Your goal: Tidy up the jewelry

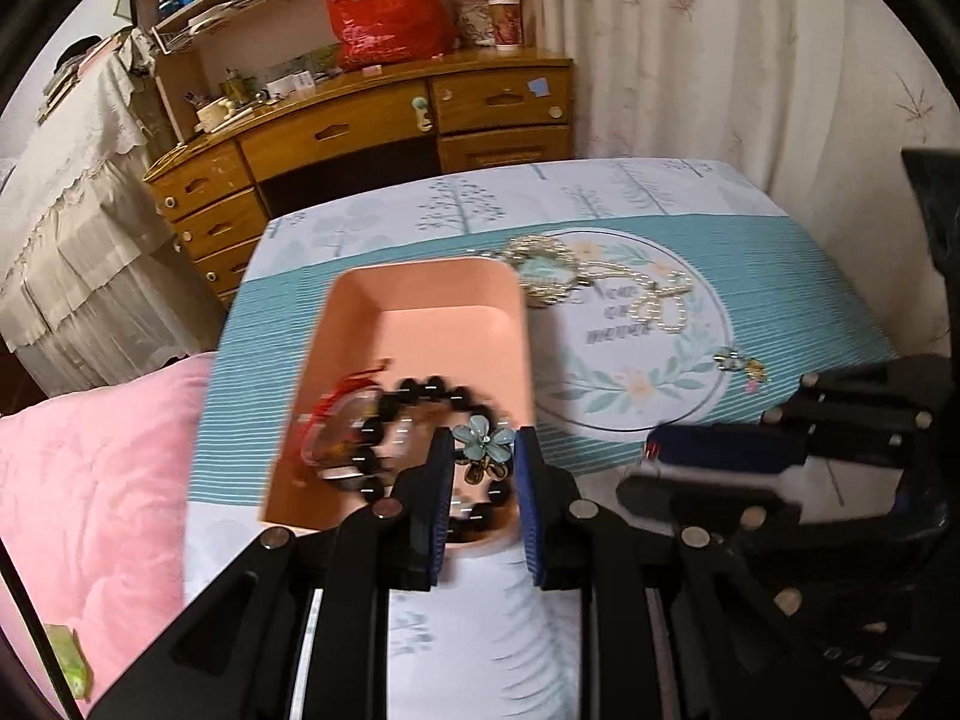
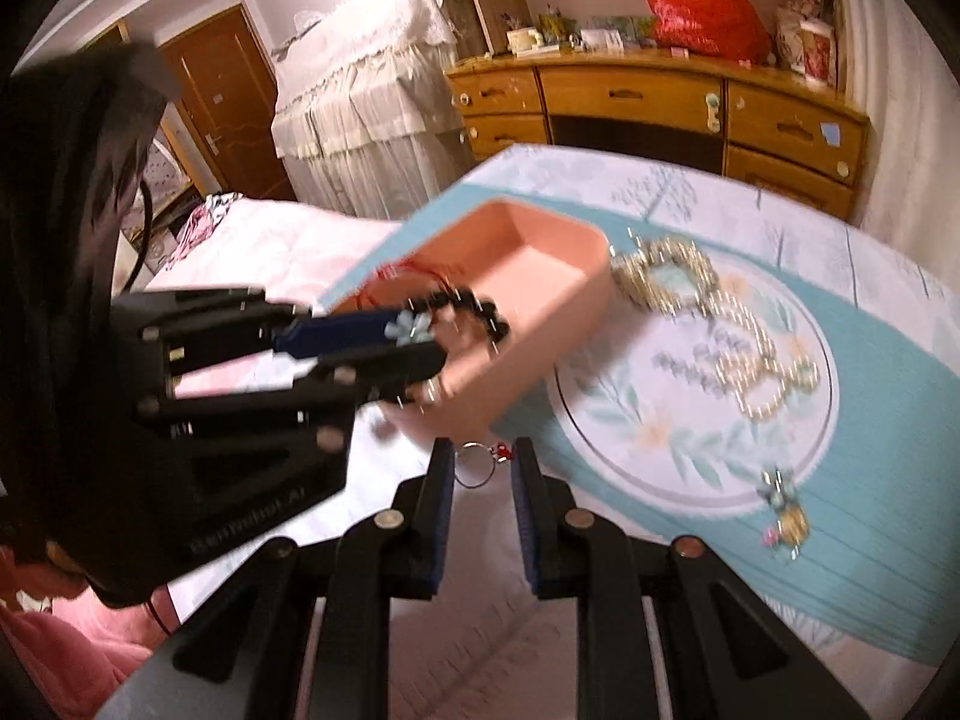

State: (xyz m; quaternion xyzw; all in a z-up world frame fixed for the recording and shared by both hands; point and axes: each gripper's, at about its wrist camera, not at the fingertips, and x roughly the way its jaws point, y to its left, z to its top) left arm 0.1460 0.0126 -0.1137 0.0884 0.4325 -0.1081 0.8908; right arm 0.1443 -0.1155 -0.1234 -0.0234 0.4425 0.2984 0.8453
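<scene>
A pink tray (image 1: 420, 294) (image 2: 540, 306) sits on the bed and holds a black bead bracelet (image 1: 420, 390) (image 2: 480, 309) and a red cord piece (image 1: 336, 408). My left gripper (image 1: 483, 450) (image 2: 414, 339) is over the tray's near end, shut on a pale blue flower piece (image 1: 483, 441) (image 2: 411, 324). My right gripper (image 2: 480, 462) (image 1: 654, 462) is just right of the tray, its jaws a little apart around a small ring with a red charm (image 2: 480, 462). Pearl and gold necklaces (image 1: 600, 282) (image 2: 708, 312) lie beyond the tray.
A small colourful brooch (image 1: 741, 363) (image 2: 783, 516) lies on the teal cloth (image 1: 780, 276) at the right. A pink quilt (image 1: 90, 480) is on the left. A wooden desk (image 1: 360, 138) and curtains stand behind the bed.
</scene>
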